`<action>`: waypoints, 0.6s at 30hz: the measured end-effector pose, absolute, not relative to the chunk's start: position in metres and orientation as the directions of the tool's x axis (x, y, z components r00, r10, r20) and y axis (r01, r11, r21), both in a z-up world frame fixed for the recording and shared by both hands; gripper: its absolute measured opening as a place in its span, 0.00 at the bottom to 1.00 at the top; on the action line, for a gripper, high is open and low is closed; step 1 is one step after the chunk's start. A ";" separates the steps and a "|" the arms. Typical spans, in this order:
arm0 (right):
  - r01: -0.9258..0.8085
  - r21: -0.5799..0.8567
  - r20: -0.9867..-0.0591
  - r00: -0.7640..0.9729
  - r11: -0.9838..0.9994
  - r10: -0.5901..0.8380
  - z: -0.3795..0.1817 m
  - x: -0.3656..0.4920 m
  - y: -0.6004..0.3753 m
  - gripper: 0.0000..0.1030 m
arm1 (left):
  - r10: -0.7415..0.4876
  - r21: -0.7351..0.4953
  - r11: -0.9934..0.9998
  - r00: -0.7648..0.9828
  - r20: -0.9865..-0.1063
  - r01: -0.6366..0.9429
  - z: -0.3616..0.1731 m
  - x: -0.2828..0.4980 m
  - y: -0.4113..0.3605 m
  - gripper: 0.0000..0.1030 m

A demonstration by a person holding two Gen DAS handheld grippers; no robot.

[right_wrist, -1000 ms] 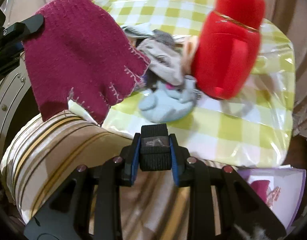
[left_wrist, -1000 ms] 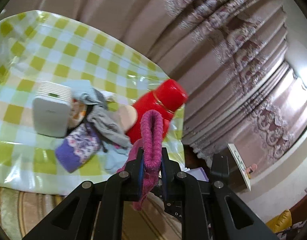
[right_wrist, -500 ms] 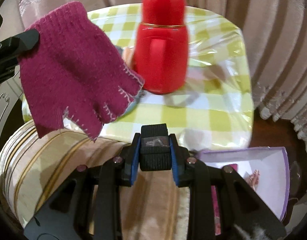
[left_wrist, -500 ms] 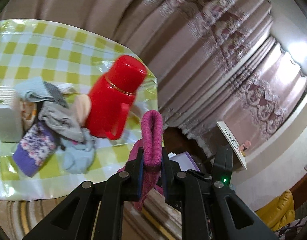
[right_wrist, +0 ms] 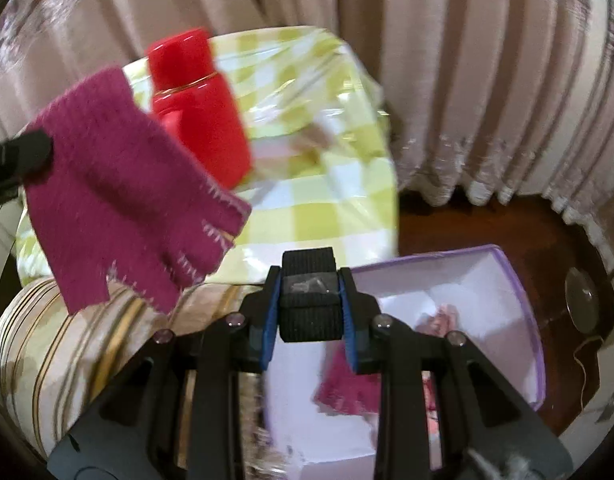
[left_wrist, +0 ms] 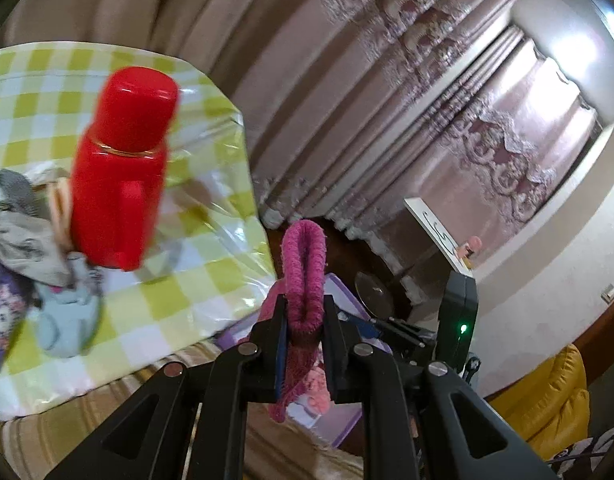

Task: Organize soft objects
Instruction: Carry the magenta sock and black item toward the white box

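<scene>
My left gripper [left_wrist: 305,312] is shut on the cuff of a magenta fingerless glove [left_wrist: 303,276], held in the air past the table's right edge; the glove also shows hanging in the right wrist view [right_wrist: 123,192]. My right gripper [right_wrist: 310,292] is shut on a black knitted item [right_wrist: 310,300]. Below it stands a purple open box [right_wrist: 519,320] holding another magenta glove [right_wrist: 347,388] and something pink. A pile of socks and soft items [left_wrist: 35,240] lies on the checked table [left_wrist: 195,272].
A red thermos [left_wrist: 123,172] stands on the table by the pile, also seen in the right wrist view [right_wrist: 199,108]. A striped cushion [right_wrist: 67,344] lies in front of the table. Curtains [right_wrist: 467,80] hang behind. Dark wooden floor [right_wrist: 467,220] surrounds the box.
Both grippers have swung right, away from the table, each keeping its item. The sock pile slid out of the right wrist view and the purple box came into full view below.
</scene>
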State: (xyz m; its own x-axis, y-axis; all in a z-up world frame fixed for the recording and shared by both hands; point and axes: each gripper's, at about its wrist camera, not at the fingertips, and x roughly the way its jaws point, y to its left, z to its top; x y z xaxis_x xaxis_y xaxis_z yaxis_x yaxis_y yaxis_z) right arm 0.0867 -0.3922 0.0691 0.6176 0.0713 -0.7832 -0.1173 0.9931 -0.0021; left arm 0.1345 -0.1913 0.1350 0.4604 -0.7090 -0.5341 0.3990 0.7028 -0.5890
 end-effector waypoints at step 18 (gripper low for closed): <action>0.097 0.020 -0.758 0.650 0.995 -0.047 0.080 0.070 -0.482 0.31 | -0.775 -0.600 0.619 0.267 -0.573 0.507 0.118 0.135 -0.308 0.19</action>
State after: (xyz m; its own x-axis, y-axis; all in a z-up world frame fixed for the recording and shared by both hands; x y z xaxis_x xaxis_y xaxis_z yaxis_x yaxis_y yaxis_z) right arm 0.0702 -0.4817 0.0802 0.6502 -0.0474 -0.7583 0.0965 0.9951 0.0205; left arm 0.1348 -0.3081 0.1177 0.2670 -0.7746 -0.5733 0.5073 0.6188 -0.5998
